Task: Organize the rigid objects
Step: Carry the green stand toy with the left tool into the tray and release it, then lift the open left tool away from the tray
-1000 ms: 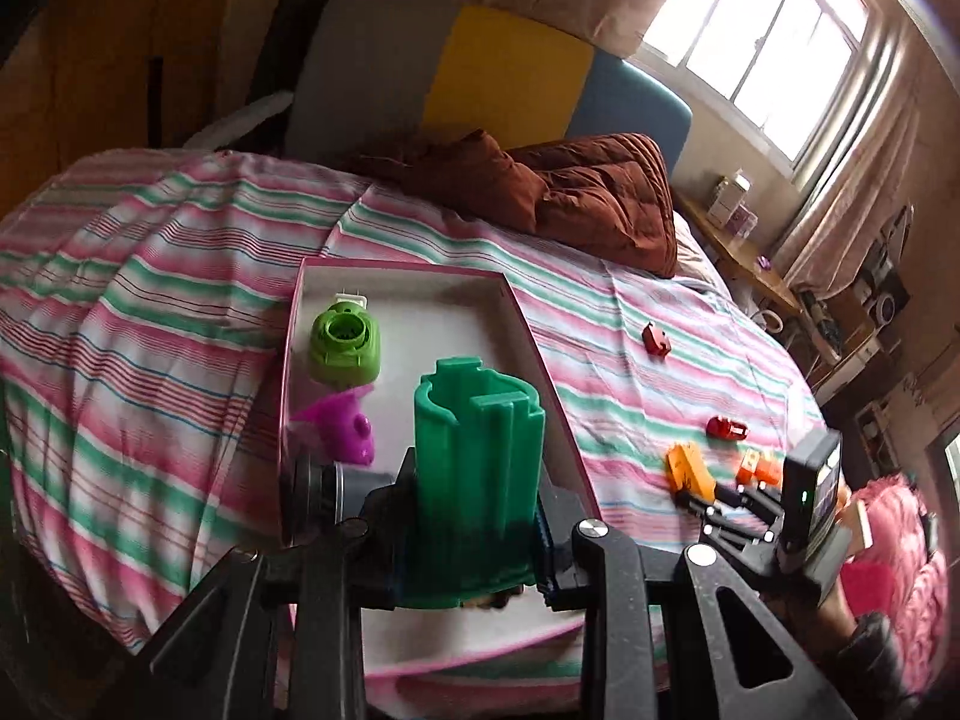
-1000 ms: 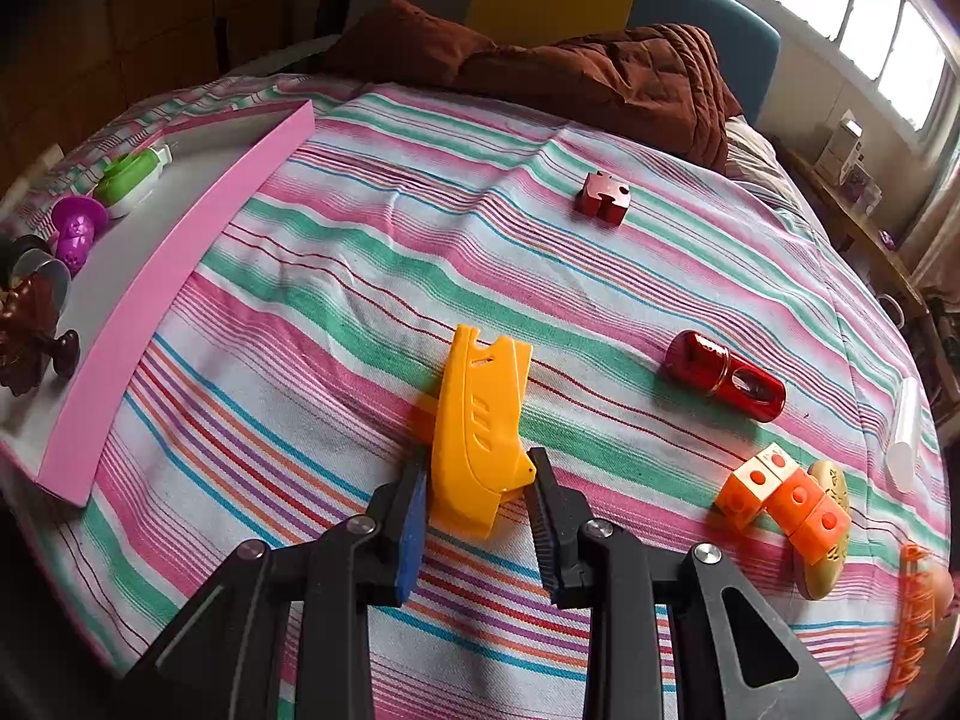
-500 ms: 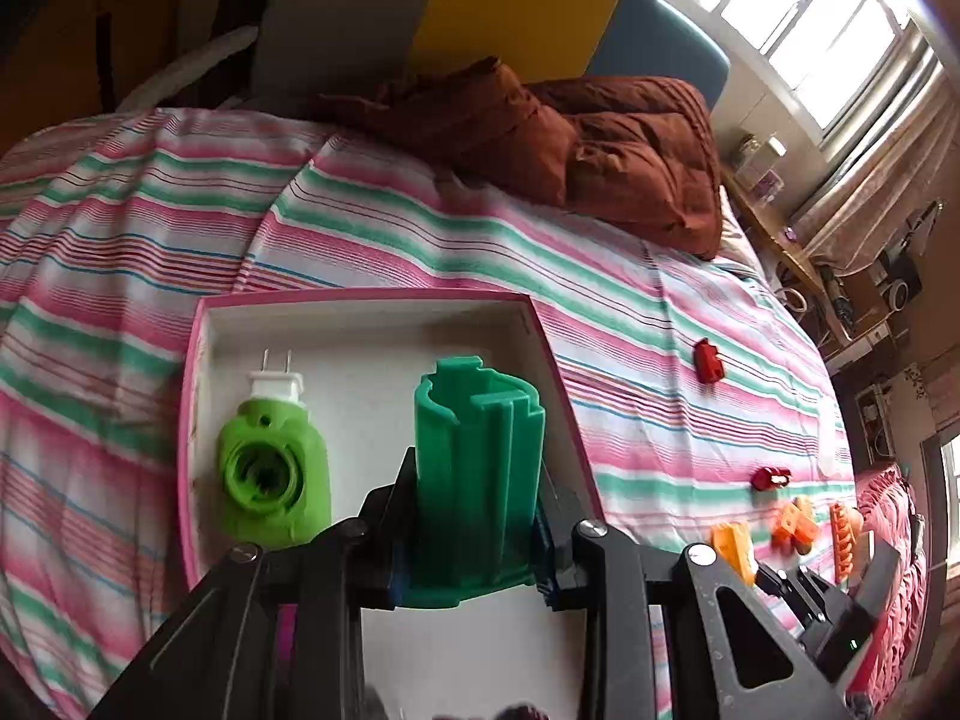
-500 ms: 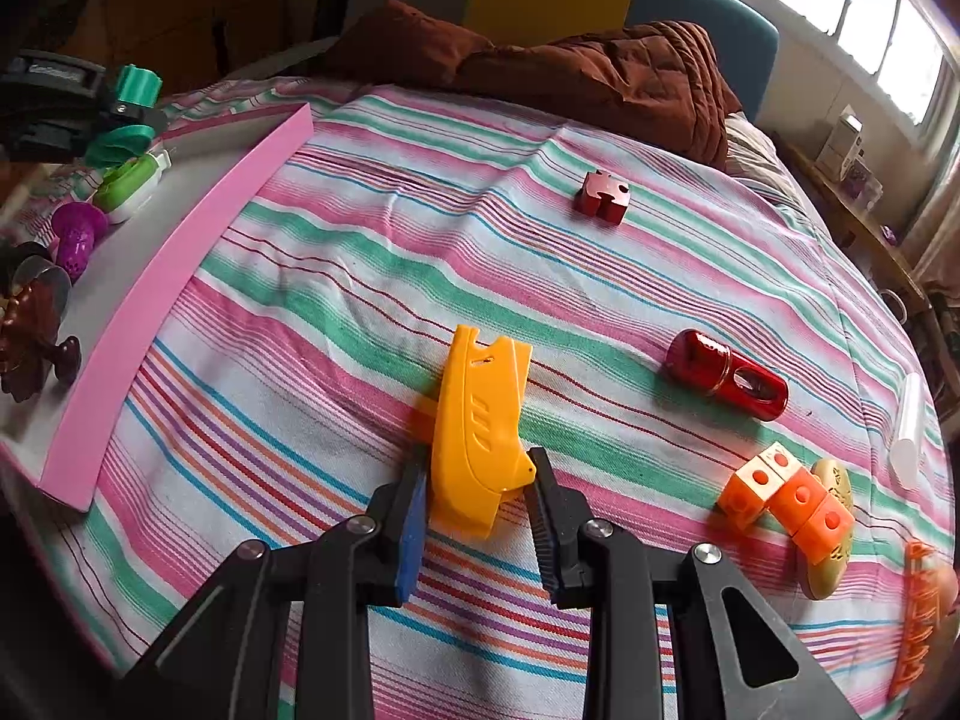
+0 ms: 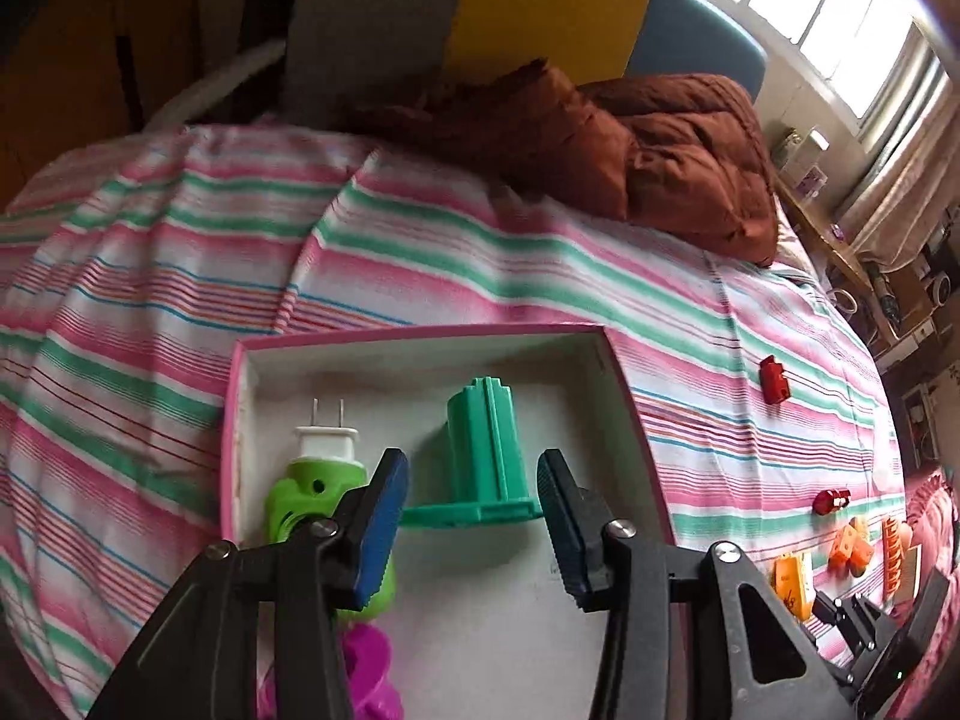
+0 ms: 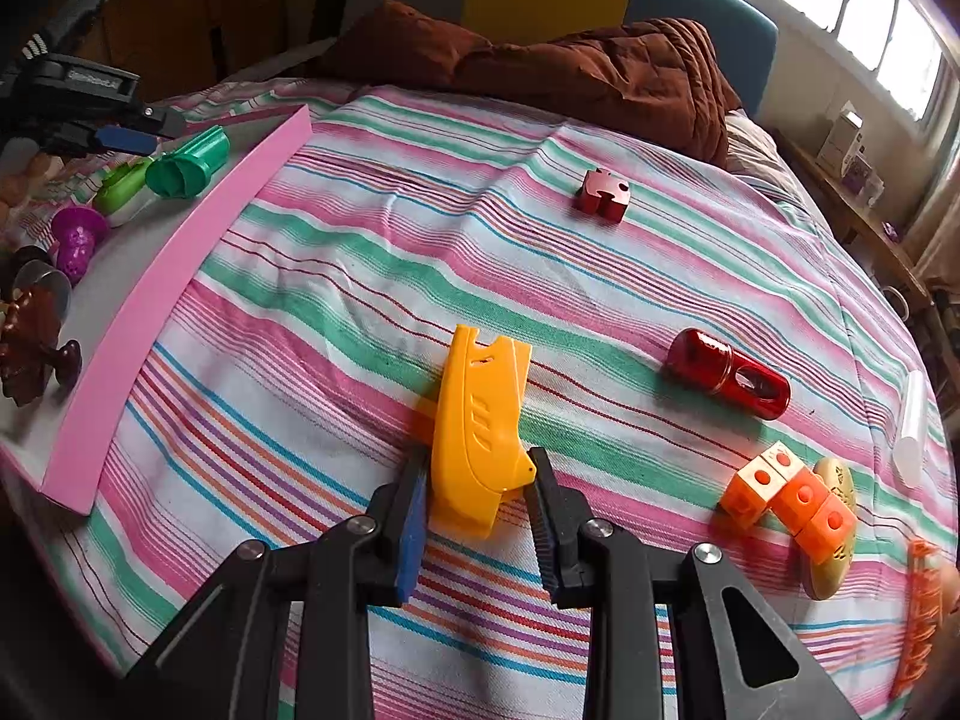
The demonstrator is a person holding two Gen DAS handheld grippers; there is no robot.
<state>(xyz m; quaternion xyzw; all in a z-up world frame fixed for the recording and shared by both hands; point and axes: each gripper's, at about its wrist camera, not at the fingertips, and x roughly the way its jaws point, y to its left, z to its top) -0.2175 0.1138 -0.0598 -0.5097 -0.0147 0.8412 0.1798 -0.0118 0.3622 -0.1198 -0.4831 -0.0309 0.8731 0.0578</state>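
Striped bedspread point(image 6: 420, 228), brown quilt point(image 6: 600, 72), bright window point(image 5: 828, 6), colour-block headboard point(image 5: 540, 12)

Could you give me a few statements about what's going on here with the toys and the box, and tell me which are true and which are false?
1. The green spool sits inside the pink box. True.
2. The left gripper is clamped on the spool. False: its jaws have just been opening and stand clear of it.
3. The right gripper is shut on the yellow piece. True.
4. The red cylinder lies in the box. False: it lies on the striped bedspread.
5. The plug-in light is beside the spool. True.
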